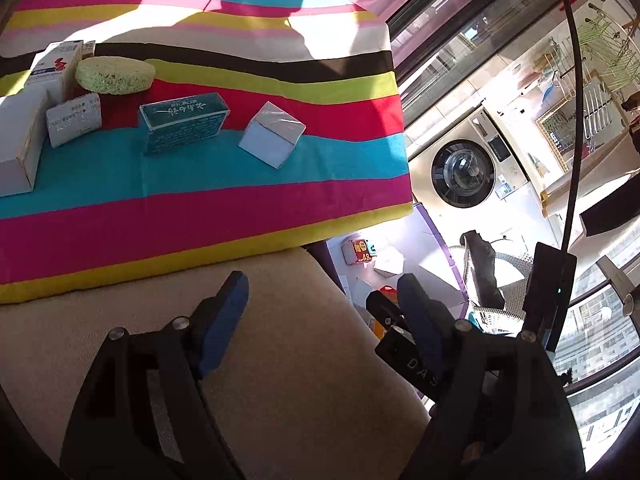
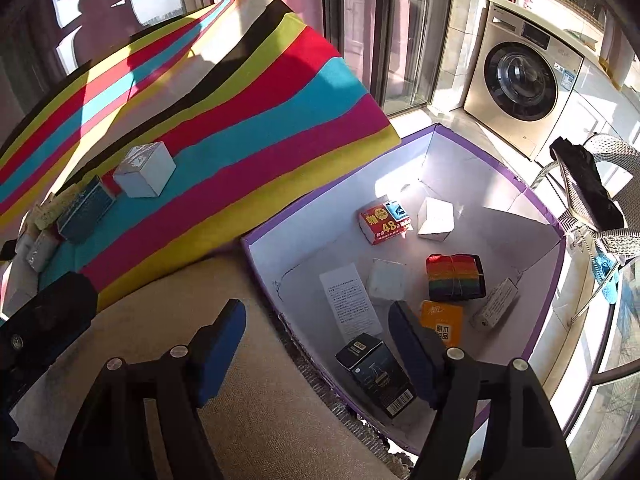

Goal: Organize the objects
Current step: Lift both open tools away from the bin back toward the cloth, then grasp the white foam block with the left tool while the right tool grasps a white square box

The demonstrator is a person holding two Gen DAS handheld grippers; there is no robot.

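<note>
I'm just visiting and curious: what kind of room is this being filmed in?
Most likely a home's sunny balcony or laundry corner: a front-loading washing machine stands by tall glass doors, with a wire drying rack nearby.

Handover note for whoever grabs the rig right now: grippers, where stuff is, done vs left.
Left gripper: open, holding nothing, over the beige cushion edge.
Right gripper: open, holding nothing, near the rim of the purple bin.
Done: the bin already holds the red box, rainbow bundle, orange box, black box, several white boxes and a paper sheet.
Left: on the striped cloth remain the teal box, silver-topped cube, green sponge and white boxes at the left edge.
</note>
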